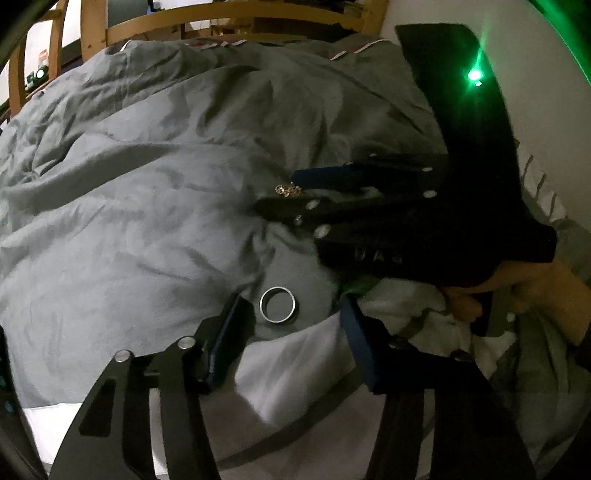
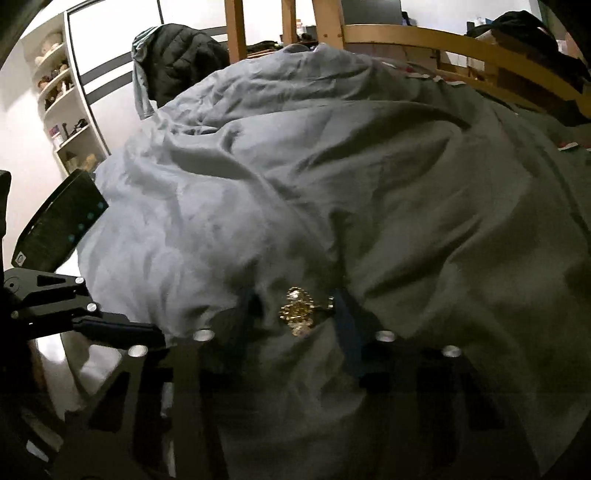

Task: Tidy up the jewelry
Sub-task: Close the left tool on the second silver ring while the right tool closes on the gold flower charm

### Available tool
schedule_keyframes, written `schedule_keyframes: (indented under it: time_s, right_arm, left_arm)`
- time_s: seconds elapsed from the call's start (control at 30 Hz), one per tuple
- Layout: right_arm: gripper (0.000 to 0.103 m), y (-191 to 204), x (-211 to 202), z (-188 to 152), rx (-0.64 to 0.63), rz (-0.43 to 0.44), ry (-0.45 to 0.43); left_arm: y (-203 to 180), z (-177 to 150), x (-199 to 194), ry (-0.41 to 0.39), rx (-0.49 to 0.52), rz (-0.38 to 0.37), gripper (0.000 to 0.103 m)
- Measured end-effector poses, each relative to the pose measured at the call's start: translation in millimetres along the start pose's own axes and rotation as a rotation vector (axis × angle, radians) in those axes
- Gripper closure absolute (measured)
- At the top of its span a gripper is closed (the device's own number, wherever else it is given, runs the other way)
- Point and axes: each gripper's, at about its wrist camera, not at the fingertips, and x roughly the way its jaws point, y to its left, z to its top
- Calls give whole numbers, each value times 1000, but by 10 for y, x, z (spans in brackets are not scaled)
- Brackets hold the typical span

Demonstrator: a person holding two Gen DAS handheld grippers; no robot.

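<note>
A silver ring (image 1: pixel 277 304) lies flat on the grey duvet (image 1: pixel 129 184). My left gripper (image 1: pixel 292 302) is low over it, one finger on each side, and a gap shows between each pad and the ring. Farther off, a small gold piece with a chain (image 2: pixel 299 312) rests on the duvet (image 2: pixel 332 166). My right gripper (image 2: pixel 298 300) straddles it, open; the chain end reaches the right finger, and the left pad stands clear. The left wrist view shows that gripper (image 1: pixel 293 190) from the side with the gold piece (image 1: pixel 290 190) at its tips.
A hand (image 1: pixel 535 288) holds the right gripper's handle. White sheet (image 1: pixel 288 369) shows under the duvet's edge. Wooden bed rails (image 1: pixel 236 18) run along the far side, and a white wall (image 1: pixel 546 110) is on the right. A shelf unit (image 2: pixel 62 92) and a dark jacket (image 2: pixel 181 55) stand beyond the bed.
</note>
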Motion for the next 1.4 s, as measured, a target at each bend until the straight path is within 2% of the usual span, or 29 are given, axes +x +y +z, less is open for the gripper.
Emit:
schedule_keyframes:
  time_s: [0.13, 0.2, 0.57, 0.93, 1.1, 1.17, 1.3, 1.4]
  right_arm:
    - [85, -86, -37, -15, 44, -4, -18]
    - [88, -109, -61, -17, 52, -2, -28]
    - [88, -164, -212, 25, 87, 51, -105]
    - [88, -176, -160, 16, 96, 47, -78]
    - [88, -180, -145, 4, 94, 45, -72]
    - [88, -178, -126, -5, 90, 38, -59]
    - [88, -169, -108, -10, 86, 38, -54]
    - [93, -179, -132, -13, 88, 47, -73]
  left_arm:
    - [-19, 5, -36, 7, -4, -13, 65]
    - [-22, 5, -40, 12, -7, -19, 68]
    - [3, 26, -40, 11, -19, -38, 71]
    - [55, 45, -114, -2, -48, -83, 71]
    - [43, 24, -74, 19, -39, -53, 71]
    - [40, 25, -66, 22, -37, -52, 73]
    - [50, 54, -56, 13, -47, -61, 83]
    - [45, 46, -73, 4, -40, -55, 83]
